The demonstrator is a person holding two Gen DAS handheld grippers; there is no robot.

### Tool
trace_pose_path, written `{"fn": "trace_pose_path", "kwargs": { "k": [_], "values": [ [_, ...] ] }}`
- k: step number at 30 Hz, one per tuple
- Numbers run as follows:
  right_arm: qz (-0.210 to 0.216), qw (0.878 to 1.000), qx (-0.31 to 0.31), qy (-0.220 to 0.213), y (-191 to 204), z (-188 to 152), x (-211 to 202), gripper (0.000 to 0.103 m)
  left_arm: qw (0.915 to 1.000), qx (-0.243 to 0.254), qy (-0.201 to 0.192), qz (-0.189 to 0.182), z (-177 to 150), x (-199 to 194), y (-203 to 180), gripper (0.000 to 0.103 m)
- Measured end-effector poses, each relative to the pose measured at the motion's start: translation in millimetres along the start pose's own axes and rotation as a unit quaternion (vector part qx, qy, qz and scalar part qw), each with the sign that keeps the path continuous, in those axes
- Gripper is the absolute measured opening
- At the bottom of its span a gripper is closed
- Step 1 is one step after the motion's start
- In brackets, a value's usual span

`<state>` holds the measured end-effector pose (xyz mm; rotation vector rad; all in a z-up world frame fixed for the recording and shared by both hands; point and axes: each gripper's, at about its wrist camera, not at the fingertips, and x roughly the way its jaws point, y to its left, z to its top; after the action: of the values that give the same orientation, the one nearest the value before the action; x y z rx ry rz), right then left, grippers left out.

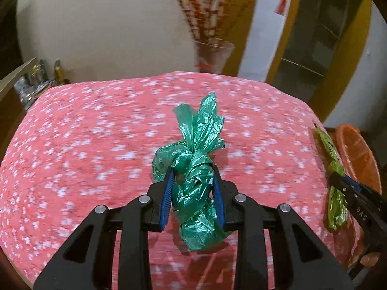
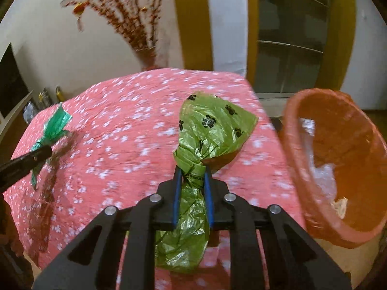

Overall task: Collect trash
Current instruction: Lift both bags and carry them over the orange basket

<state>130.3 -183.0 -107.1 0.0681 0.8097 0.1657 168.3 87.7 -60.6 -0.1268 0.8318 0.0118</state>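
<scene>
1. Pink flowered tabletop (image 1: 96,145), orange bin (image 2: 338,159) off its 3 o'clock edge
2. Left gripper (image 1: 192,169) fingers pinch a dark green bag (image 1: 196,159) above the tabletop
3. Right gripper (image 2: 192,171) fingers pinch a paw-print bag (image 2: 212,133) near the bin

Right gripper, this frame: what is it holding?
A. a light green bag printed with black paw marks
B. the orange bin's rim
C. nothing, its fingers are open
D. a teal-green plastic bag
A. In the right wrist view the right gripper is shut on the knotted neck of the paw-print bag, beside the orange bin; the teal bag is in the left gripper.
</scene>
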Motion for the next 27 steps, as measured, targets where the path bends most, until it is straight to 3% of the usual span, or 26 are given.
{"fn": "trace_pose_path", "kwargs": {
  "k": [10, 27],
  "values": [
    [0.003, 0.999, 0.033, -0.034, -25.4, -3.8, -32.2, 0.018, 0.9982, 0.031, 0.005, -0.051, 0.7, 0.8, -53.1, 0.031],
    [-0.03, 0.992, 0.091, -0.08, -88.4, -1.2, -76.0, 0.018, 0.9909, 0.091, 0.009, -0.099, 1.1, 6.4, -132.8, 0.031]
  ]
}}
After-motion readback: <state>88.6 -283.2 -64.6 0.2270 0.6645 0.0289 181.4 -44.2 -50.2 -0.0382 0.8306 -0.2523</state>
